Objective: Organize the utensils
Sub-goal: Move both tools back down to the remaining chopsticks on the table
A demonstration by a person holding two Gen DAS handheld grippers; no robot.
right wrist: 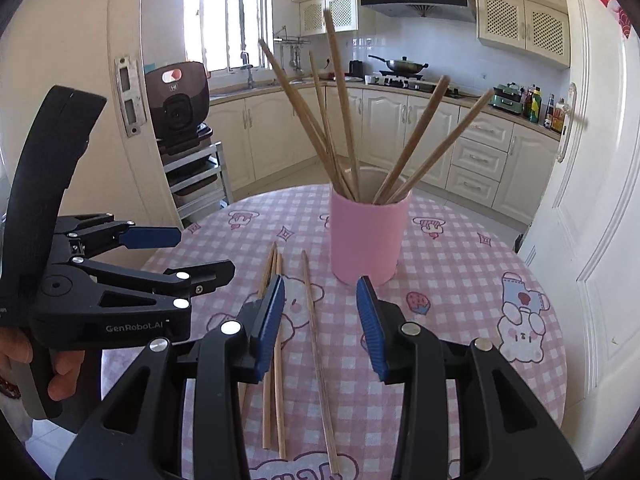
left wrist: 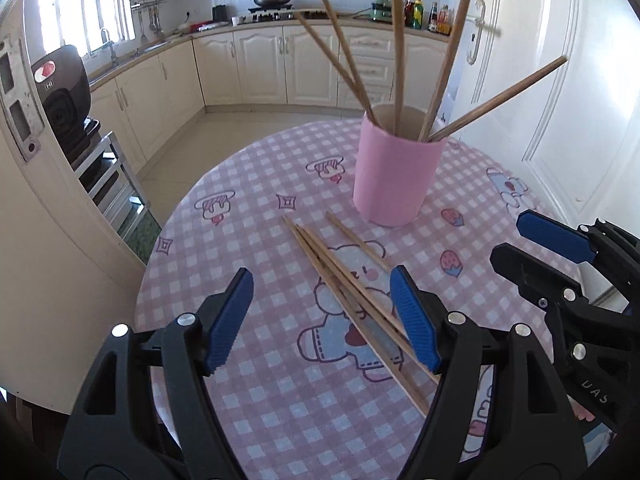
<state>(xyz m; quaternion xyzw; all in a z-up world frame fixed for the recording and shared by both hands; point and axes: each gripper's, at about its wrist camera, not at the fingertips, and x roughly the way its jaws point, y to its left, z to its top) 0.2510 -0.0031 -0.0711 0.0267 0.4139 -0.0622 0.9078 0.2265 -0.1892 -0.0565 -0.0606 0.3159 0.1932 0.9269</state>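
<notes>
A pink cup [left wrist: 396, 176] [right wrist: 368, 236] stands upright on the round table, with several wooden chopsticks [left wrist: 398, 40] [right wrist: 340, 112] fanning out of it. Several more loose chopsticks [left wrist: 344, 280] [right wrist: 278, 360] lie flat in front of the cup. My left gripper [left wrist: 322, 320] [right wrist: 204, 252] hovers open over the loose bundle, its right pad above their middle. My right gripper [right wrist: 322, 324] [left wrist: 508, 236] is also open, narrower, just above the table. One separate chopstick [right wrist: 314, 332] lies between its fingers. Neither gripper holds anything.
The table wears a pink checked cloth [left wrist: 280, 400] [right wrist: 460, 280] with cartoon prints, and its edge curves round on the left. A white door [right wrist: 592, 200] stands close on the right. Beyond are a dark appliance on a rack [right wrist: 180, 108] and kitchen cabinets [left wrist: 260, 64].
</notes>
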